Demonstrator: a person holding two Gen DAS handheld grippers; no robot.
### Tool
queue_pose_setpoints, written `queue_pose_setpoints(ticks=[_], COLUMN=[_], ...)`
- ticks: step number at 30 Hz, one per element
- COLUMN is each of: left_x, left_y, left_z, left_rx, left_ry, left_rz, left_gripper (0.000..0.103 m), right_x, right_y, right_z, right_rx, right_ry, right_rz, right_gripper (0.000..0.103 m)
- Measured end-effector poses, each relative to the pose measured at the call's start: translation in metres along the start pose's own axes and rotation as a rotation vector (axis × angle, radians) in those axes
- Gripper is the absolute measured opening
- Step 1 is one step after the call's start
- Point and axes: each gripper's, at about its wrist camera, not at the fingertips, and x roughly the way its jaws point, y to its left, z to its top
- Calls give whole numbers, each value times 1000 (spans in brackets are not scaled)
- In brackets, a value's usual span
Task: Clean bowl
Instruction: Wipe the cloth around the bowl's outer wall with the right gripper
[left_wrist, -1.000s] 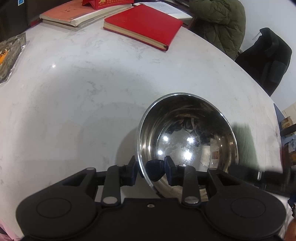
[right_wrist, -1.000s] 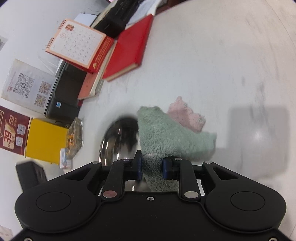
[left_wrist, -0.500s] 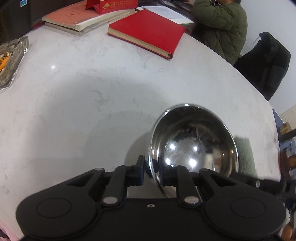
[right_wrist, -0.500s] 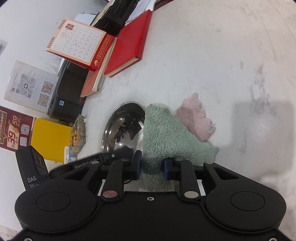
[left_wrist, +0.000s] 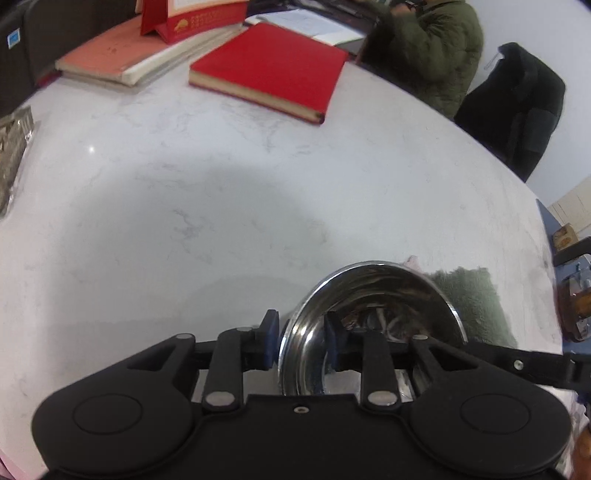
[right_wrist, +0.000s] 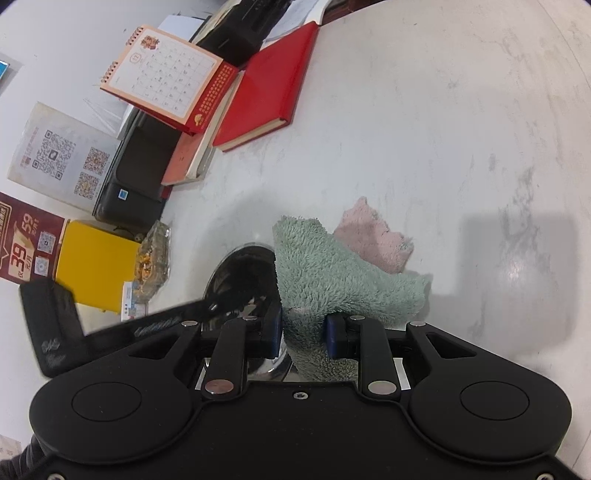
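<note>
A shiny steel bowl (left_wrist: 369, 295) is tipped up on the white marble table (left_wrist: 184, 203). My left gripper (left_wrist: 301, 332) straddles its near rim, one finger outside and one inside. Its jaws are opening slightly, with the wall still pinched between the pads. In the right wrist view the bowl (right_wrist: 240, 273) shows dark at the left of a fluffy green cloth (right_wrist: 332, 273) with a pink side (right_wrist: 373, 240). My right gripper (right_wrist: 303, 332) is shut on a fold of that cloth. The cloth (left_wrist: 469, 295) hangs just beyond the bowl's right rim.
A red book (left_wrist: 269, 70), stacked books with a desk calendar (left_wrist: 122, 59) and a glass ashtray (left_wrist: 11, 155) lie at the table's far side. A person in a green jacket (left_wrist: 432, 51) sits beyond. A yellow box (right_wrist: 96, 266) and black printer (right_wrist: 136, 177) stand left.
My left jaws narrowed onto the bowl's rim, and the bowl tipped up and came lower in the left view. The right gripper kept its hold on the cloth beside the bowl.
</note>
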Motion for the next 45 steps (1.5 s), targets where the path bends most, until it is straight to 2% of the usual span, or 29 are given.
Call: queue_pose_setpoints(ticks=[2, 5, 7, 9, 13, 15, 18, 25, 28, 33, 41, 45], left_x=[-4, -12, -17, -18, -1, 5, 4, 2, 2, -1, -1, -2], left_y=[4, 3, 1, 0, -4, -4, -5, -2, -4, -5, -8, -8], left_z=[-7, -14, -13, -7, 0, -5, -11, -13, -16, -20, -26, -27], left_rx=[-22, -14, 1, 19, 36, 24, 19, -16, -4, -12, 1, 9], left_ry=[18, 40, 23, 0, 25, 26, 4, 0, 8, 6, -13, -14], left_rz=[1, 0, 4, 12, 3, -5, -1, -11, -8, -8, 3, 11], left_gripper=[15, 15, 16, 25, 25, 29, 30, 30, 30, 31, 32, 32], right_x=[2, 5, 7, 7, 9, 11, 13, -1, 0, 10, 0, 1], right_y=[2, 6, 9, 13, 17, 21, 23, 12, 11, 13, 6, 10], right_z=[5, 14, 19, 21, 22, 25, 25, -7, -6, 23, -20, 3], right_rx=[-22, -56, -80, -103, -121, -135, -139, -59, -51, -47, -17, -29], right_ry=[-5, -9, -7, -2, 13, 18, 16, 47, 37, -9, 50, -9], right_rz=[-14, -20, -15, -15, -27, -31, -37, -31, -30, -9, -25, -18], right_gripper=[23, 23, 23, 23, 23, 23, 23, 23, 23, 23, 23, 23])
